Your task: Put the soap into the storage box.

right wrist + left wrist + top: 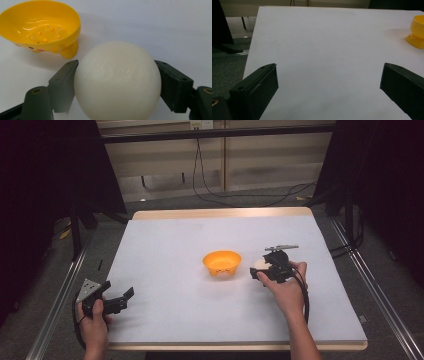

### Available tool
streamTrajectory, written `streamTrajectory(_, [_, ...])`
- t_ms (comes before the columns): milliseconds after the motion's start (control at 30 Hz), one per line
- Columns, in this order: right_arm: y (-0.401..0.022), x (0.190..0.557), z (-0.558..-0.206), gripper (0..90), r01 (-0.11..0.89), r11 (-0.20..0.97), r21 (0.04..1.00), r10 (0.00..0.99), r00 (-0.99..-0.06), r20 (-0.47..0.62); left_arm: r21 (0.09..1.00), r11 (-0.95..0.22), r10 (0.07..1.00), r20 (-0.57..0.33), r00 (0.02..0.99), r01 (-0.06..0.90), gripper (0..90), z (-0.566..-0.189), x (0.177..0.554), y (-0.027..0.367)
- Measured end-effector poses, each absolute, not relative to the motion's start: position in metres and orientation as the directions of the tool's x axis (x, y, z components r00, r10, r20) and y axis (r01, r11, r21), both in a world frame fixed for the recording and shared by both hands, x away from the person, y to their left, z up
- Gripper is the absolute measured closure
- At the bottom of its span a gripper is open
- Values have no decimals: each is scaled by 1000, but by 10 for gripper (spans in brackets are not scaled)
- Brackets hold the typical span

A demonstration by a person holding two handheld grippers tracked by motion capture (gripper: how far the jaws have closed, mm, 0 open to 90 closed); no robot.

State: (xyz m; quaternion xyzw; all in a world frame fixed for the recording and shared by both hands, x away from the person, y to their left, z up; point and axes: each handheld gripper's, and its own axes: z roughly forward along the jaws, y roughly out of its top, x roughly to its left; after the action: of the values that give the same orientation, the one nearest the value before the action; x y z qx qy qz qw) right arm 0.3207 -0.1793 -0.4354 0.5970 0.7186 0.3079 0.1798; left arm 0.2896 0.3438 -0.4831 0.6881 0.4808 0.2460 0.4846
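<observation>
While one white ball [117, 82] sits clamped, one yellow bowl [41, 26] stands near.

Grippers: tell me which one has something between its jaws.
The right gripper: its jaws clamp a white ball beside the yellow bowl. The left gripper stands open over bare table.

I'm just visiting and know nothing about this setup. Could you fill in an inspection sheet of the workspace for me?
Surface: white table, wooden edge, bare apart from the bowl.
Job's things: white ball held beside the yellow bowl; bowl upright, nothing in it.
Clutter: nothing seen.
Grippers: right gripper shut on the ball; left gripper open, nothing between its jaws, near the table's left corner.
Cables: black cables on the floor beyond the table.
Surroundings: dark curtains, metal rails either side.
</observation>
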Motion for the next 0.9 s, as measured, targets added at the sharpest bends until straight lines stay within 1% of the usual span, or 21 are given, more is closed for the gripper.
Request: streamTrajectory(900, [-152,334,-420,238,734,128,667,959,-262,105,903,-66,900,-129,415,424,14,-483,289,343])
